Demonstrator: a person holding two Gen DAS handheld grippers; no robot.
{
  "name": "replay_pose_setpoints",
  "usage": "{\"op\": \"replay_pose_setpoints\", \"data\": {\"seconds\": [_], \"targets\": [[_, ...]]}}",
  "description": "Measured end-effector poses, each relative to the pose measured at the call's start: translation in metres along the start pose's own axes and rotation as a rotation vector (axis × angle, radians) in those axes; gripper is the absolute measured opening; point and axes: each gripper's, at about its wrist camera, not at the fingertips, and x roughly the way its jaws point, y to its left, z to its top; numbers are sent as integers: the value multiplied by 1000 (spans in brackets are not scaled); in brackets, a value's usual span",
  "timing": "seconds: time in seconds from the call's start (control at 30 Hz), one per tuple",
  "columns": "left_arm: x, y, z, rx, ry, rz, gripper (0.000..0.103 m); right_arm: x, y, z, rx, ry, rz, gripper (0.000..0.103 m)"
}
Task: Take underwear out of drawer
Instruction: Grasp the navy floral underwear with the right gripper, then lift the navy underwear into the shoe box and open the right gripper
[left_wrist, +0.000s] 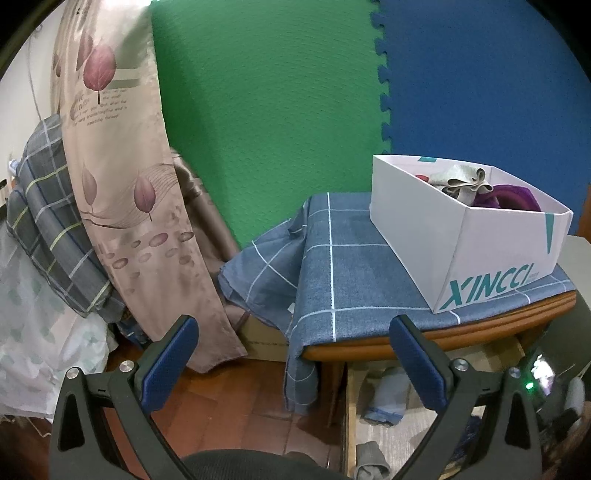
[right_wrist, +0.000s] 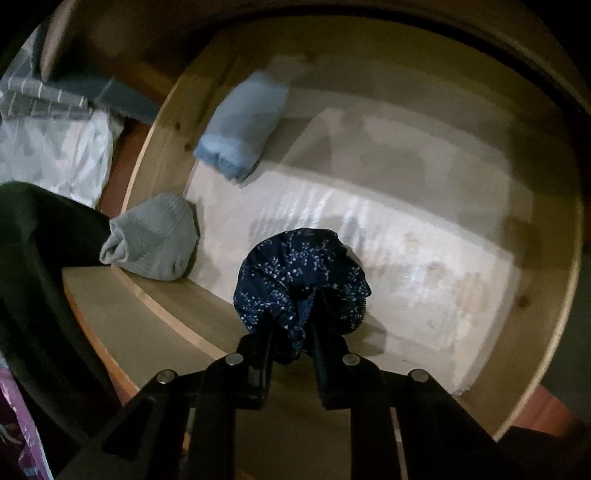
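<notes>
Drawer (right_wrist: 177, 122) open-topped; floor bare at centre and right, free for entry. Grey bundle (right_wrist: 155, 240) crowds near-left corner, light blue bundle (right_wrist: 243, 125) far left against wall. Surface (left_wrist: 354, 258): white box (left_wrist: 480, 251) blocks right half, left half bare cloth. Curtain (left_wrist: 122, 177) hangs left.

Box (left_wrist: 480, 251) on table (left_wrist: 406, 338), above drawer (left_wrist: 349, 406) with underwear (right_wrist: 301, 284).
</notes>
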Motion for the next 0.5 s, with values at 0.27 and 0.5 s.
{"op": "replay_pose_setpoints", "data": {"seconds": [0.27, 0.5], "targets": [[1, -3, 0, 20, 4, 13, 102, -23, -38, -2, 68, -70, 16, 18], [2, -7, 0, 39, 5, 22, 102, -69, -53, -21, 71, -155, 58, 18]]}}
